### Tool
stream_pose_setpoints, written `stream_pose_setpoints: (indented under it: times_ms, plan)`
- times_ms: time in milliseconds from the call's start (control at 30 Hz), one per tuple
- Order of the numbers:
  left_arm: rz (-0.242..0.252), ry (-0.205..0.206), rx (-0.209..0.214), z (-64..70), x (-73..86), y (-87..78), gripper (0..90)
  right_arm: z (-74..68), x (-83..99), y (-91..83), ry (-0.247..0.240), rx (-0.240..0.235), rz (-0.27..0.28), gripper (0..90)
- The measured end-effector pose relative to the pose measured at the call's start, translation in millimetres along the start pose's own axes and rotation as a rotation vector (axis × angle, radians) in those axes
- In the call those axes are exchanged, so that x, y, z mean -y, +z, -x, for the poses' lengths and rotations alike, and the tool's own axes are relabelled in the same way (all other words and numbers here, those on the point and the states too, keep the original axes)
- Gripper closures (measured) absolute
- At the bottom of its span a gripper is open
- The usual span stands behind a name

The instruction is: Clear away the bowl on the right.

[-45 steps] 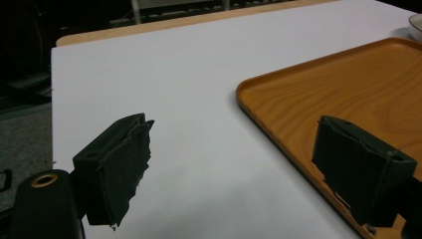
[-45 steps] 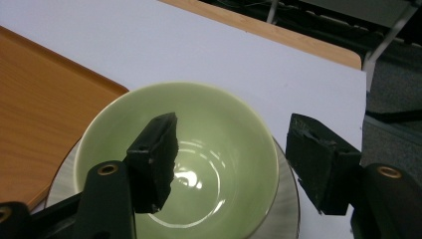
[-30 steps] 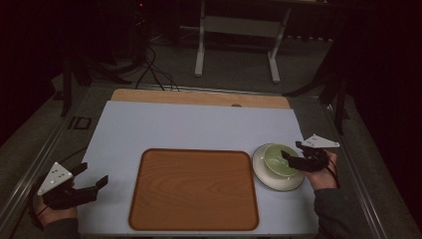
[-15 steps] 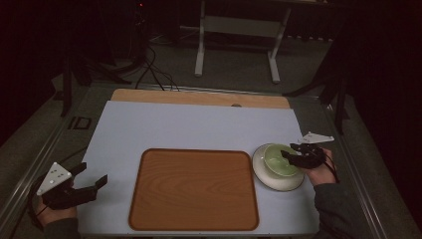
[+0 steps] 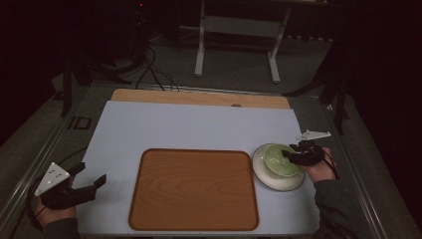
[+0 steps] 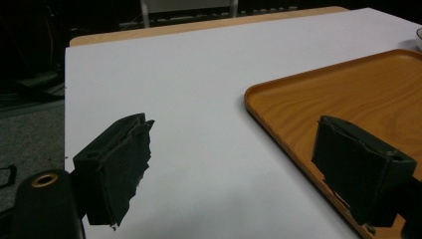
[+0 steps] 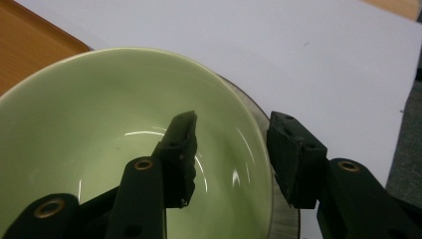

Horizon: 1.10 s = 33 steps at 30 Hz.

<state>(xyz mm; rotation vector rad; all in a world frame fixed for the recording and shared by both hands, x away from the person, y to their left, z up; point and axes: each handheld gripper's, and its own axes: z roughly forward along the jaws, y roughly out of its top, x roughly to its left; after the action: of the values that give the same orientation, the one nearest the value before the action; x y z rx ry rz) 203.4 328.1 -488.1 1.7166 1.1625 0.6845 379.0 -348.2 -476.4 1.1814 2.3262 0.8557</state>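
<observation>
Worktop [image 5: 199, 124]: white sheet, dim light, mostly bare. Wooden tray [image 5: 195, 188] sits at the near middle, nothing on it. Just off the tray's right edge is a white plate [image 5: 266, 178] with the green bowl [image 5: 279, 160] standing upright on it; plate rim close beside the tray, whether touching you cannot tell. Your right gripper [image 5: 287, 156] is at the bowl's right rim. In the right gripper view the right gripper [image 7: 231, 144] straddles the bowl [image 7: 99, 144] wall: one jaw inside the cup, the other outside over the plate [image 7: 286, 219], a moderate gap, wall between them, not yet pinched as far as the frame shows. Your left gripper [image 5: 79, 185] rests low at the near left corner of the worktop, well apart from the bowl; in its own view the left gripper [image 6: 234, 169] has jaws spread wide, holding nothing, tray [image 6: 348, 99] edge beneath the right-hand jaw. Judged step: taking hold of the bowl by its rim. Next move calls for you to close squarely on the wall, then lift straight so the plate stays put; likely destination is the tray.
</observation>
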Motion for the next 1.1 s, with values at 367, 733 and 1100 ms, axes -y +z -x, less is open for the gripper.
stream_pose_setpoints:
  times_ms: [367, 733, 1100]
  plan:
    - [0.005, -0.001, 0.000, -0.4, 0.0, -0.7, 15.3, 3.9, 0.4, 10.5, 0.053, -0.035, -0.069, 58.7]
    - [0.009, -0.003, -0.002, -0.4, -0.1, -1.2, 15.3, 3.9, 0.5, 15.3, 0.074, -0.045, -0.116, 67.0]
    - [0.011, -0.009, -0.010, -1.0, 0.2, -1.8, 15.4, 0.9, 2.1, 10.4, 0.086, -0.033, -0.115, 69.2]
